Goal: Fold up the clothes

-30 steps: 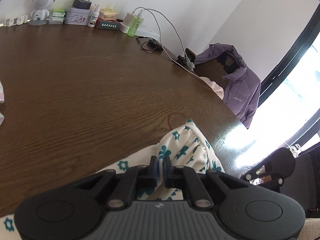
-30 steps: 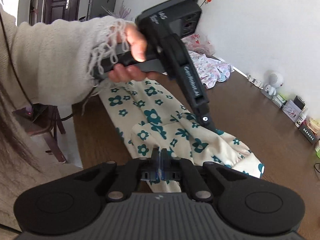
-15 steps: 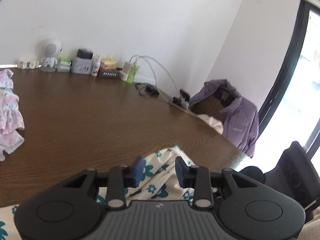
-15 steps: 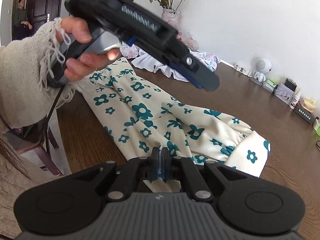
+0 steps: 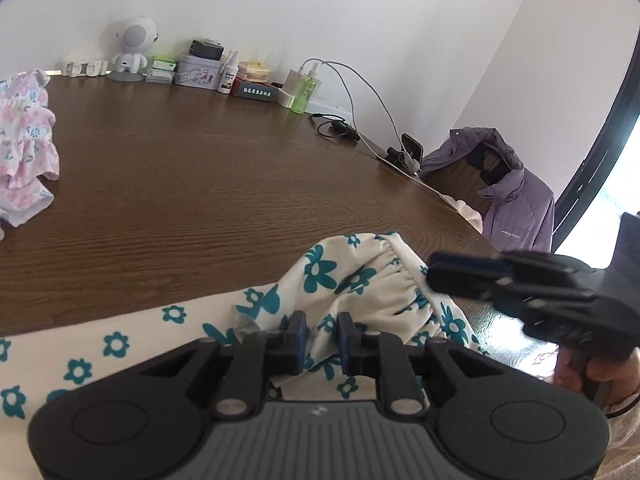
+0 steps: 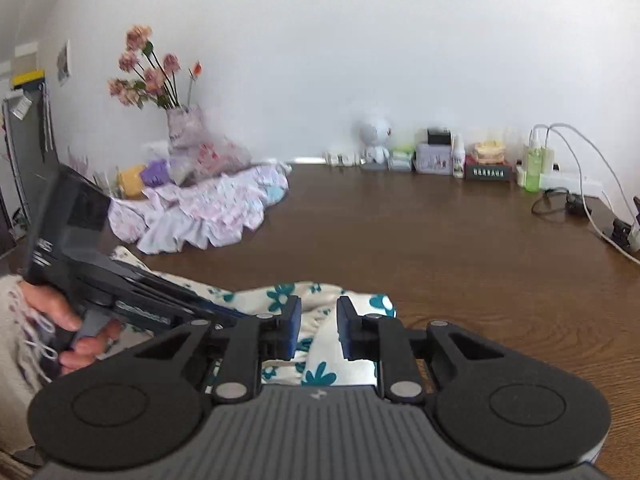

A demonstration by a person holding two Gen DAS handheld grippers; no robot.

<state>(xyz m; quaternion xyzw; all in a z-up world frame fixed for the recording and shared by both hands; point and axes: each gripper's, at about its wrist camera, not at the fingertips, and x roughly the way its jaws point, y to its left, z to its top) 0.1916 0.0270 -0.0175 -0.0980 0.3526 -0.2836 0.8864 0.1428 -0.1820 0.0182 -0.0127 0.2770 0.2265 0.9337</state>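
A cream garment with teal flowers (image 5: 340, 276) lies along the near edge of the brown table (image 5: 200, 180), its gathered cuff at the right end. My left gripper (image 5: 322, 336) hovers over the cuff, its jaws closing; cloth shows in the gap but the pads do not press it. In the right wrist view the same garment (image 6: 280, 296) lies under my right gripper (image 6: 319, 328), whose jaws are opening, pads clear of the fabric. The right gripper (image 5: 434, 276) reaches in from the right over the cuff. A hand holds the left gripper (image 6: 224, 312) at the left.
A heap of pink floral clothes (image 6: 208, 208) lies at the table's far left by a vase of flowers (image 6: 180, 128). Small bottles and boxes (image 5: 200, 72) line the wall, with cables (image 5: 360, 100) beside them. A purple jacket (image 5: 512, 200) hangs on a chair past the right edge.
Both grippers were shut on the flowered cloth and have let it go. The left opened wide, then narrowed and dipped towards the cuff. The right rolled and swung to face across the table.
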